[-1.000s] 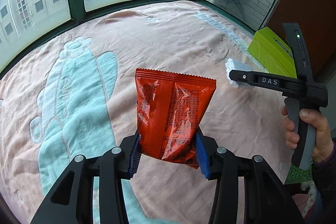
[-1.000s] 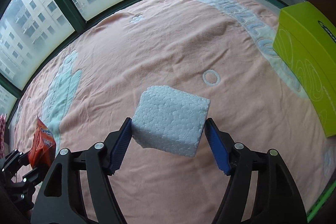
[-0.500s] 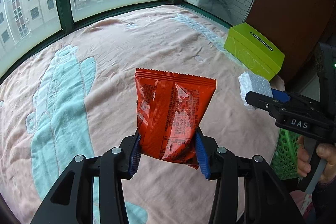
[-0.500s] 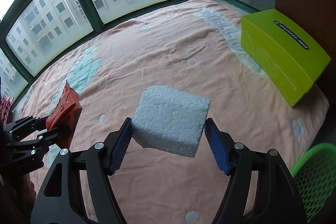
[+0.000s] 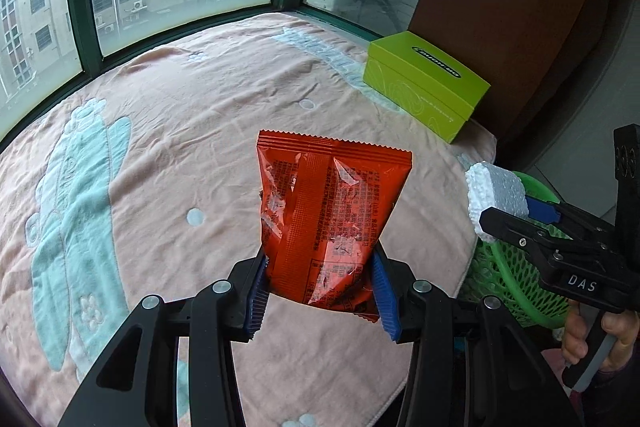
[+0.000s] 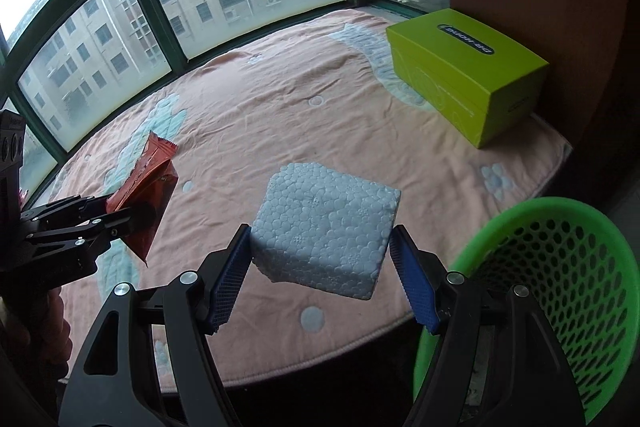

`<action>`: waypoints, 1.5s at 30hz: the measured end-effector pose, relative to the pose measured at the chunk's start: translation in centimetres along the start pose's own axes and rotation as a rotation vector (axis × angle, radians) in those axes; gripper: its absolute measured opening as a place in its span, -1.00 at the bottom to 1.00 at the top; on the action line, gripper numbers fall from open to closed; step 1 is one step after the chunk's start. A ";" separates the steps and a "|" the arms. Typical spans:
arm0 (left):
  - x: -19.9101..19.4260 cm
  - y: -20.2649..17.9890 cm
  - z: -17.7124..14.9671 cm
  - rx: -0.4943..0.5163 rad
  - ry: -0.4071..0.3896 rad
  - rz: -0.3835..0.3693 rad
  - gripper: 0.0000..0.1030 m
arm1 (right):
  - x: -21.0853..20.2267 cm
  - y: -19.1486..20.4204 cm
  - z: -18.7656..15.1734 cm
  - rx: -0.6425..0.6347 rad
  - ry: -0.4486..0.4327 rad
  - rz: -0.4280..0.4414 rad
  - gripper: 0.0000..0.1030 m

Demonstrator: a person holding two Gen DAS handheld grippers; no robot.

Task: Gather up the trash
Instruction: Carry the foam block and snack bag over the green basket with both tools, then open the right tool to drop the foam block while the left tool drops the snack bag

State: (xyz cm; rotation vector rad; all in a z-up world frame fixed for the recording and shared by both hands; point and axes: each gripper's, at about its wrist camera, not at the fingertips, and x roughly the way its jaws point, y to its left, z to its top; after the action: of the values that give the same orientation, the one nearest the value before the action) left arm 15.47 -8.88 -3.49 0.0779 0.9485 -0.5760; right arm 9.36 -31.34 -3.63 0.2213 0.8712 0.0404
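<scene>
Beside the green mesh basket (image 6: 560,291), off the blanket's (image 6: 280,107) edge: both tools loaded, nothing dropped yet.

- Right gripper (image 6: 320,259) clamps the white foam block (image 6: 326,231) between its blue pads. Block hangs over the blanket's edge, just short of the basket rim in its own view; the left view puts it nearer, level with the rim.
- Left gripper (image 5: 320,287) pinches the red snack packet (image 5: 330,223) by its lower end only, packet upright. It sits farther from the basket than the block, over the blanket.
- Green box (image 6: 468,75) rests on the blanket beyond the basket, apart from both tools.

Risks, as judged:
- Foam is light. Let go before it clears the rim and it likely bounces off the mesh lip to the floor.
- Packet grip is shallow and the film is slick; a quick swing toward the basket could slip it free or fold it over.
- Both tools converge on one opening, so the left could knock the right, or the block, if they arrive together.
</scene>
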 end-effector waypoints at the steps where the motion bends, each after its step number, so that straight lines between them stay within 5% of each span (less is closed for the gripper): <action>1: 0.0 -0.6 -0.1 0.006 0.000 -0.006 -0.15 | -0.4 -0.4 -0.3 0.009 -0.004 -0.003 0.35; 22: 1.7 -11.6 0.4 0.151 0.017 -0.145 -0.15 | -7.6 -10.3 -6.0 0.176 -0.061 -0.136 0.36; 45: 2.3 -18.8 0.6 0.246 0.035 -0.204 -0.14 | -11.4 -14.5 -8.8 0.263 -0.103 -0.206 0.50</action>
State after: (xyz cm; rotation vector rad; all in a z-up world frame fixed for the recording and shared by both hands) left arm 7.58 -25.96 -1.49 0.2131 0.9218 -0.8814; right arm -5.48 -45.36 -3.54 0.3754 0.7911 -0.2767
